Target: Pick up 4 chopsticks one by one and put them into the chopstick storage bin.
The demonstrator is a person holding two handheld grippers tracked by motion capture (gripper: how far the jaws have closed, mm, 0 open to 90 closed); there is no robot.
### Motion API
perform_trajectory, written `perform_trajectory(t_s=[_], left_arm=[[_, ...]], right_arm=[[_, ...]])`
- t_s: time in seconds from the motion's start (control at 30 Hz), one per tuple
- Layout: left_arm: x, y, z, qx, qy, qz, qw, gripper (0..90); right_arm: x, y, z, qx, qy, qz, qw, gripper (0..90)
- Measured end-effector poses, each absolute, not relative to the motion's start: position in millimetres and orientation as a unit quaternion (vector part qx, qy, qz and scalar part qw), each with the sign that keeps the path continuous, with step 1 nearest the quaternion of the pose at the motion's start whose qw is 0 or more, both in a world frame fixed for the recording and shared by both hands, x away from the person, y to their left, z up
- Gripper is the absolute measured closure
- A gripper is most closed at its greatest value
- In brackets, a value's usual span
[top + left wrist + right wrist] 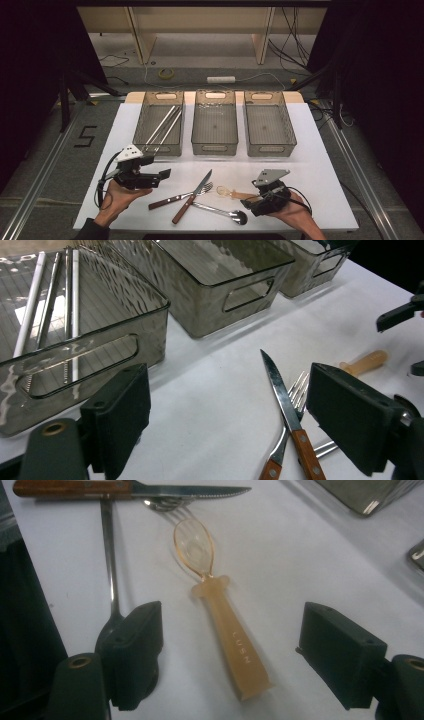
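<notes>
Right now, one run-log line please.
left claw: open, empty | right claw: open, astride plastic spoon | knife, fork: on table

Hidden and cut-off parts around the cutlery

In the left gripper view, the knife [286, 405] and the fork [290, 415] lose their wooden handles at the bottom edge, at 6 o'clock, and the right-hand jaw covers most of the metal spoon [325, 449]. The left bin [85, 355] runs off the frame at 9 o'clock. In the right gripper view, the knife's handle is cropped at 11 o'clock, its blade hides the fork's neck, and the left-hand jaw screens the metal spoon's bowl. The lettering on the amber plastic spoon [220, 605] is too blurred to read surely.
</notes>
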State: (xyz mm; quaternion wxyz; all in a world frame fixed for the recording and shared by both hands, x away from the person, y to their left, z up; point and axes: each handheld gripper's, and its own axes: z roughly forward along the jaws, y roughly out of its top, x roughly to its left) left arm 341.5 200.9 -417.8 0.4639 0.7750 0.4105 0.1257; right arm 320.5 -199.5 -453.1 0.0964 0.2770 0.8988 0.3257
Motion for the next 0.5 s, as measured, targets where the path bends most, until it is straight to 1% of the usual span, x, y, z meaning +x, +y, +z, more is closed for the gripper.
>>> perform_trajectory(t_s=[0.27, 0.5], left_arm=[[331.1, 203.7, -419.6, 0.771, 0.404, 0.139, 0.471, 16.6], [324.1, 203.0, -421.8, 0.771, 0.402, 0.144, 0.473, 16.6]], right_arm=[[326.2, -185.8, -459.3, 0.258, 0.919, 0.286, 0.082, 28.3], [330.3, -180.4, -462.5, 0.258, 0.927, 0.261, 0.083, 36.4]])
